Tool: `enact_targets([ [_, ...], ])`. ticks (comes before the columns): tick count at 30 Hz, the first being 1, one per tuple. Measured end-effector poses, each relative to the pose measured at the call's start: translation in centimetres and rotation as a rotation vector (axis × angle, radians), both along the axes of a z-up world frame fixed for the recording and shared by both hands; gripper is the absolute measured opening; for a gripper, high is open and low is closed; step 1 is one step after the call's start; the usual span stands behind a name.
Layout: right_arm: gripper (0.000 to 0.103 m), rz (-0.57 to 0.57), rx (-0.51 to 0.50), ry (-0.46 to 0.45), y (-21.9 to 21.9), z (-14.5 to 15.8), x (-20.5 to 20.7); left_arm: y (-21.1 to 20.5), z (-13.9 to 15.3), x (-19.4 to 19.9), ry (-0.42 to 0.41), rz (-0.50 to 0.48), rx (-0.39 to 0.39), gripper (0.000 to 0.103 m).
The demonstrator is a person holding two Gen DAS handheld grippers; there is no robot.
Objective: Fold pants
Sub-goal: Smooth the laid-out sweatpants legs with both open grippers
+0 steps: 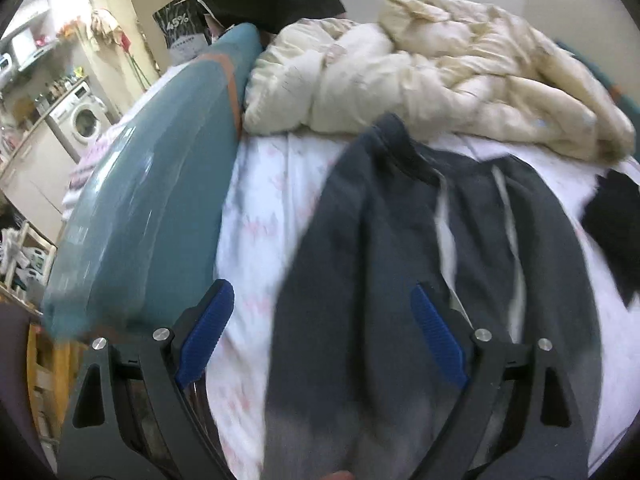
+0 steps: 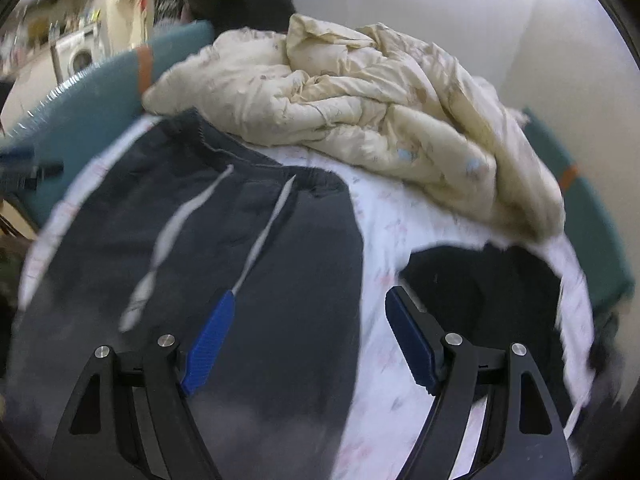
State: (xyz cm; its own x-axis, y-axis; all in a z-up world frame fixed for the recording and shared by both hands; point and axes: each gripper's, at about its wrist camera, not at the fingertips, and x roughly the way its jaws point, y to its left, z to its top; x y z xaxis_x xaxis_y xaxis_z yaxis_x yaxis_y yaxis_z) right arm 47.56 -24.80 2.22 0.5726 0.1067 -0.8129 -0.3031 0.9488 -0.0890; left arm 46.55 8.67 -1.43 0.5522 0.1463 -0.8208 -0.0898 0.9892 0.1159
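Hovering over the bed, both tools stand spread with nothing between their blue ribbed pads: the left gripper [image 1: 322,336] hangs above the left edge of the dark navy sweatpants [image 1: 420,280], the right gripper [image 2: 310,336] above their right edge, where the fabric gives way to the white sheet with a faint pink print [image 2: 384,248].

One pair of pants lies flat below and ahead of both tools. Its long axis runs away from them, the elastic waistband [image 2: 240,156] at the far end, just short of the crumpled cream quilt [image 2: 360,100], and the rest coming back under the grippers. I judge each hand about equally near its own side, so the next fold probably calls for both to drop onto the near cloth and carry it toward the waistband.

Counting: two white drawstrings [image 2: 172,232] trail down from the waist; one quilt; one second dark garment [image 2: 480,280] lies apart to the right on the sheet; two teal padded bed sides show, one on the left [image 1: 140,220] and one on the right [image 2: 580,220]. One white washing machine [image 1: 82,120] stands in the background.
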Motion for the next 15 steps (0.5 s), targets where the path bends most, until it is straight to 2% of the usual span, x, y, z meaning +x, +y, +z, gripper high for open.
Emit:
enact_targets([
  [5, 0.080, -0.030, 0.109, 0.031, -1.9, 1.7, -7.3, -1.1, 1.2, -10.2, 0.025, -0.066, -0.088, 0.088],
  [8, 0.080, -0.049, 0.195, 0.062, -3.2, 2.1, -11.9, -1.0, 1.4, -15.8, 0.047, -0.101, -0.113, 0.088],
  [11, 0.080, -0.049, 0.282, 0.114, -3.7, 1.4, -17.6, -0.2, 0.7, -22.6, 0.080, -0.129, -0.090, 0.088],
  [15, 0.080, -0.036, 0.352, 0.178, -2.9, -0.9, -24.1, 2.3, -1.2, -29.5, 0.122, -0.082, -0.038, 0.088],
])
